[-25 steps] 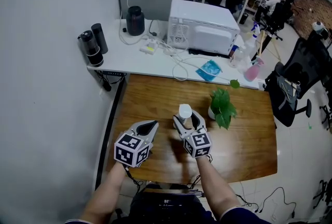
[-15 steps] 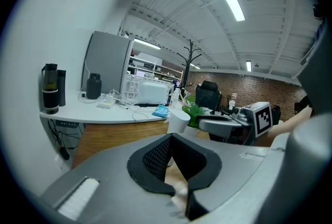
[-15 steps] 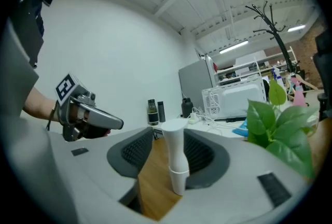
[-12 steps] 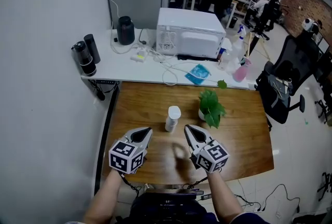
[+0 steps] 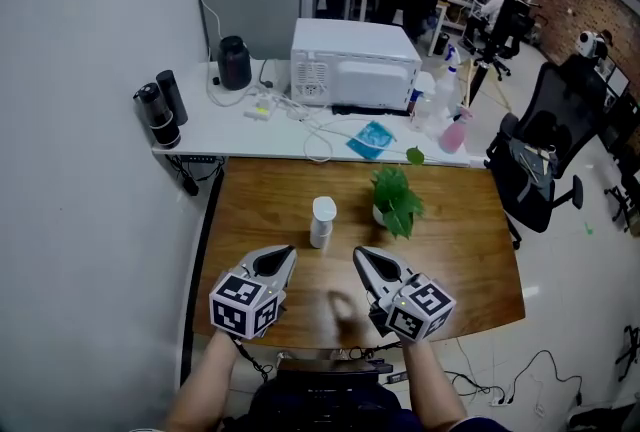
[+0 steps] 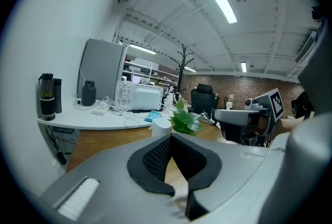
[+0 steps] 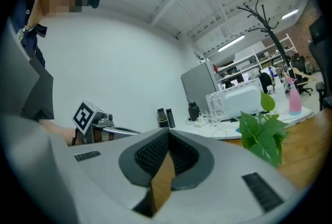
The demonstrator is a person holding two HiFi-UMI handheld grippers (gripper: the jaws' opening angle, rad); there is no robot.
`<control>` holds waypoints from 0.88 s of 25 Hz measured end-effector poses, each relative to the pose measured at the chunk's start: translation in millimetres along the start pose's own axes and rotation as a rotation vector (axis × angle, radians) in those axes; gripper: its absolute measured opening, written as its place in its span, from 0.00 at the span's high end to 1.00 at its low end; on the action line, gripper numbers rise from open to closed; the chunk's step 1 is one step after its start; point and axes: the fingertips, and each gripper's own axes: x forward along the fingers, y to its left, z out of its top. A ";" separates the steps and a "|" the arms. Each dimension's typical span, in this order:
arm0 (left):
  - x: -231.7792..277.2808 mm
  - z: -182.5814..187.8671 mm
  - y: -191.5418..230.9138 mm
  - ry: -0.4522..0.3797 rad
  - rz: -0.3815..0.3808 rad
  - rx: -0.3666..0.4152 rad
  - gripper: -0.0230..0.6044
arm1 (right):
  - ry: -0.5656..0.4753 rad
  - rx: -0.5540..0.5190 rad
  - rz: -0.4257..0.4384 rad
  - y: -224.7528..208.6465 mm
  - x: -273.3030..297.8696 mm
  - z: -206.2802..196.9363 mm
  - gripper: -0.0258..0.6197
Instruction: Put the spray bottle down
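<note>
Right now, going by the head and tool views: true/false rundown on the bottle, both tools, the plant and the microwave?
1. The spray bottle stands upright on the wooden table. True.
2. The right tool is shut on the bottle. False: it is shut but empty, apart from the bottle.
3. In the head view the potted plant stands right of the bottle. True.
4. The left tool has its jaws wide apart. False: they are together, with nothing between them.
5. The microwave sits on the wooden table. False: it is on the white desk behind.
</note>
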 end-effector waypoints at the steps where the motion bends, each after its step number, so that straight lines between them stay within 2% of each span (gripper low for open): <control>1: -1.0 0.7 -1.4 0.000 0.001 0.001 0.95 | 0.001 -0.002 0.004 0.5 0.3 2.1 0.96; 22: -0.5 4.1 -14.6 -0.010 0.006 0.010 0.95 | 0.034 0.008 0.004 -5.1 -7.3 -0.4 0.96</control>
